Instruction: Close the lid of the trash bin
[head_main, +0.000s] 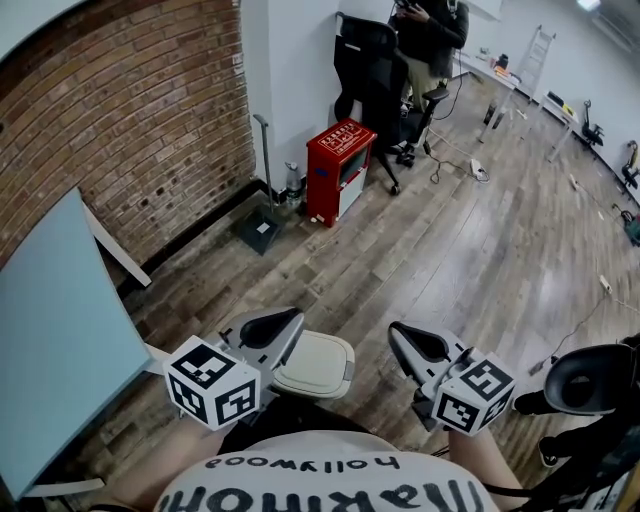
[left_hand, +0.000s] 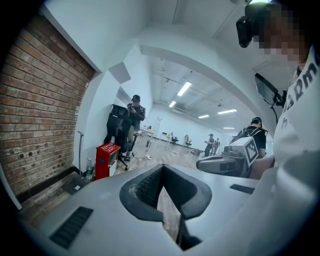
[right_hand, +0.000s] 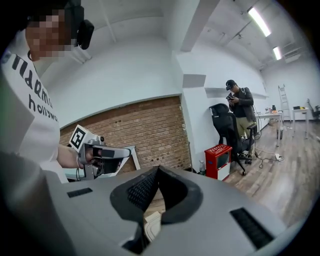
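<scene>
The trash bin (head_main: 318, 362) stands on the wood floor just in front of me, small and cream-white, its lid lying flat on top. My left gripper (head_main: 288, 323) hovers over the bin's left edge with its jaws together and nothing between them. My right gripper (head_main: 403, 338) hangs to the right of the bin, apart from it, jaws also together and empty. In the left gripper view the left gripper (left_hand: 162, 169) points across the room, and the right gripper (left_hand: 209, 164) shows beside it. Under the right gripper (right_hand: 158, 170) a corner of the bin (right_hand: 152, 223) shows through the slot.
A brick wall (head_main: 140, 120) runs along the left with a pale blue board (head_main: 50, 330) leaning on it. Further off stand a red cabinet (head_main: 338, 168), a dustpan (head_main: 262, 228), a black office chair (head_main: 372, 70) and a person (head_main: 432, 30). A dark chair (head_main: 590, 380) sits at right.
</scene>
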